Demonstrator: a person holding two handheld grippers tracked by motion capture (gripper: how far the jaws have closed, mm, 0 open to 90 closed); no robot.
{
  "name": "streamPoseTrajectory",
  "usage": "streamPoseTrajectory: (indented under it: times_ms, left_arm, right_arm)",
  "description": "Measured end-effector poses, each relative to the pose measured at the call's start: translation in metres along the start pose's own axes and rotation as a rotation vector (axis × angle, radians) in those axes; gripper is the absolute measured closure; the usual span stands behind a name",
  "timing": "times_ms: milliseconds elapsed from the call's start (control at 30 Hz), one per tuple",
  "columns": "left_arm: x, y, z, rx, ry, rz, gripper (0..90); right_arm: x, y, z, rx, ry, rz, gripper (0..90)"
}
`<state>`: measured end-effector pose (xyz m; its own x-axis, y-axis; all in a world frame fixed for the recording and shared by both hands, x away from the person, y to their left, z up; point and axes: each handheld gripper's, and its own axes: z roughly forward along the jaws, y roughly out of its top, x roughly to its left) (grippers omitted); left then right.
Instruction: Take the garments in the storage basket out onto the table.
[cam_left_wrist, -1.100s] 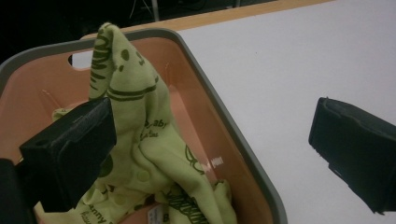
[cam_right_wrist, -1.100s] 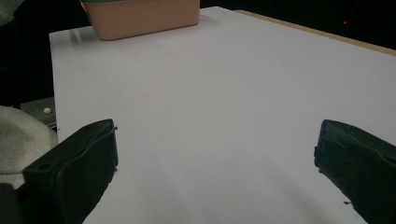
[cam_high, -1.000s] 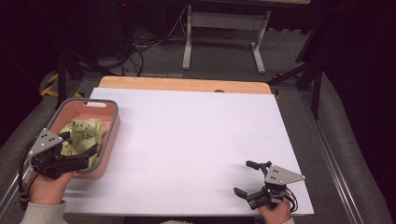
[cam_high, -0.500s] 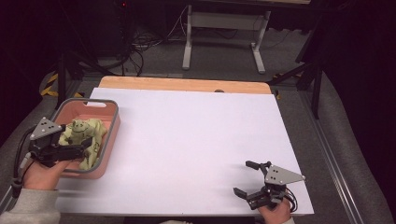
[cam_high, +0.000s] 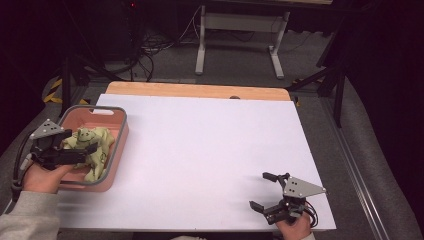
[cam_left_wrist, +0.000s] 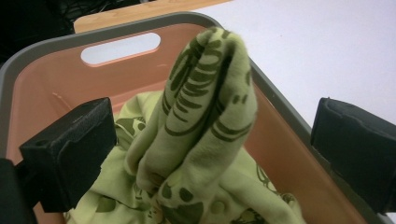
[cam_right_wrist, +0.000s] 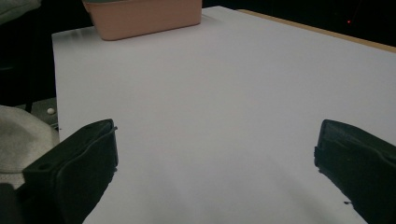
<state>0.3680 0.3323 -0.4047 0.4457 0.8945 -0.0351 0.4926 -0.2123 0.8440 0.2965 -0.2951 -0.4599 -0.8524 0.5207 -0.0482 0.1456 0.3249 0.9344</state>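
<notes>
Dark room, cables and a desk frame on the floor behind; from the high view I note a white table (cam_high: 210, 150) with a wooden strip along its far edge. At its left edge sits a pink bin (cam_high: 116, 145) with a grey rim, holding a crumpled green cloth (cam_high: 97, 145). My left gripper (cam_high: 75, 155) sits at the bin, reaching in from the left, jaws at the cloth. My right gripper (cam_high: 265, 192) rests at the near right corner, jaws apart and empty, well apart from the bin; the left is plainly the nearer one. Left gripper view: a raised fold of the cloth (cam_left_wrist: 205, 121) stands upright between the two black jaws, its long axis running up and away from me, the jaws spread wide and not touching it. Closing them would, I judge, pinch that ridge. Dark green printed shapes, no readable writing. Right gripper view: jaws spread over bare white table (cam_right_wrist: 224, 116), bin (cam_right_wrist: 144, 16) far off ahead. No labels seen.
</notes>
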Motion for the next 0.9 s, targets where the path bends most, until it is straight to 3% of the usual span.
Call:
streamPoseTrajectory:
  times_ms: [267,400,567,900]
  left_arm:
    - [0.006,0.003,0.011,0.038,0.002,0.026,3.0]
    - [0.011,0.003,0.017,0.060,0.003,0.003,4.0]
    - [0.013,0.003,0.020,0.067,-0.028,-0.023,5.8]
    - [0.016,0.005,0.027,0.131,-0.031,-0.005,21.4]
  right_arm:
    - [0.000,0.000,0.000,0.001,0.001,0.002,0.3]
    - [0.000,0.000,0.000,0.002,0.000,0.002,0.3]
    - [-0.001,-0.001,0.000,-0.003,0.003,0.011,0.3]
    - [-0.001,-0.001,0.000,-0.007,0.007,0.008,0.3]
